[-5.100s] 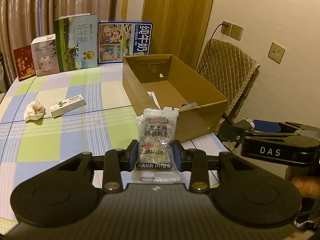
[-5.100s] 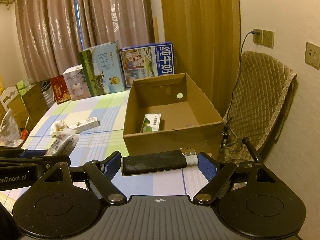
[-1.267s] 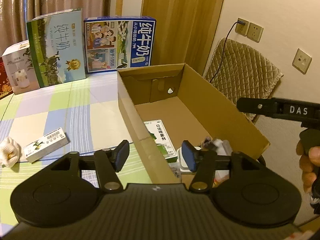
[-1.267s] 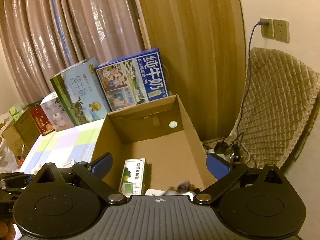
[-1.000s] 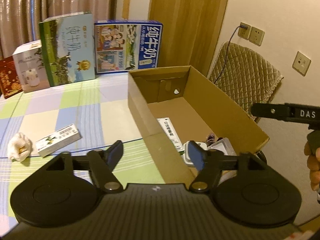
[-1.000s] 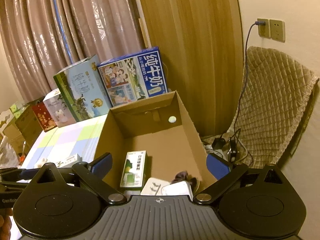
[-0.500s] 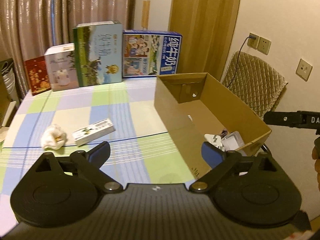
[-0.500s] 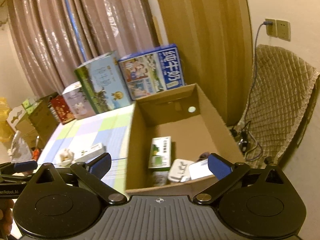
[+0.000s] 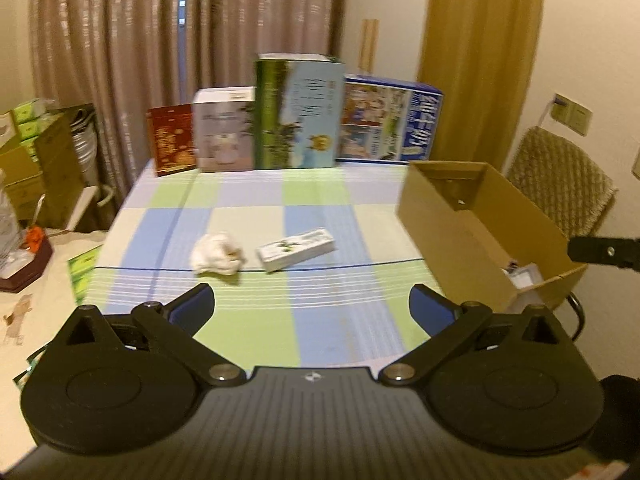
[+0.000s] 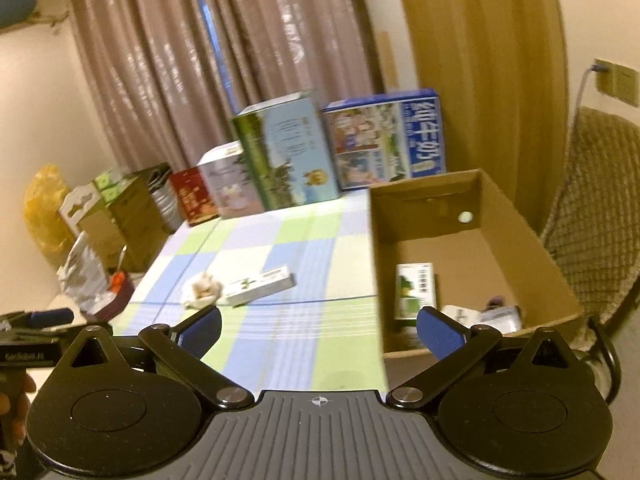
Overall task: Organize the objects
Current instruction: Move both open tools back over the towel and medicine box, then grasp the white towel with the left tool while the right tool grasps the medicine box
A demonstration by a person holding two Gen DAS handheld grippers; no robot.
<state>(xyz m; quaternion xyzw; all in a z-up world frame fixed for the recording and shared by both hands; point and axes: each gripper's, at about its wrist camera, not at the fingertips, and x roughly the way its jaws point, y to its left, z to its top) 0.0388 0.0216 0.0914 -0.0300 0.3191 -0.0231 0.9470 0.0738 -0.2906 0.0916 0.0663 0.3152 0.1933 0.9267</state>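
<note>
Above a bench point(image 9: 248, 336) covered in a blue, green and cream checked cloth, both handheld grippers hover with their jaws spread wide and nothing between them. Seen from the left wrist camera, the left gripper point(image 9: 312, 310) faces two loose items lying side by side near the middle of the cloth: a crumpled white wad point(image 9: 217, 258) and, just beside it to the right, a slim white carton point(image 9: 295, 249) with green print, lying flat. To the right stands an open cardboard box point(image 9: 448, 220) at the bench's edge, with white packets visible in its near corner. The right gripper point(image 10: 319, 330), in its own camera, looks across the same cloth and into the box point(image 10: 520, 232), where a green-and-white carton point(image 10: 414, 290) lies flat on the floor beside a few small packets at the near wall. The wad point(image 10: 201, 288) and slim carton point(image 10: 260, 280) show again to the left of the box, outside it. Along the far edge of the bench stand a red box point(image 9: 171, 140), a white box point(image 9: 222, 130), a tall green-and-blue milk carton point(image 9: 298, 112) and a blue milk case point(image 9: 390, 120), upright in a row before the curtains. A quilted chair back point(image 10: 600, 208) rises behind the box.
</note>
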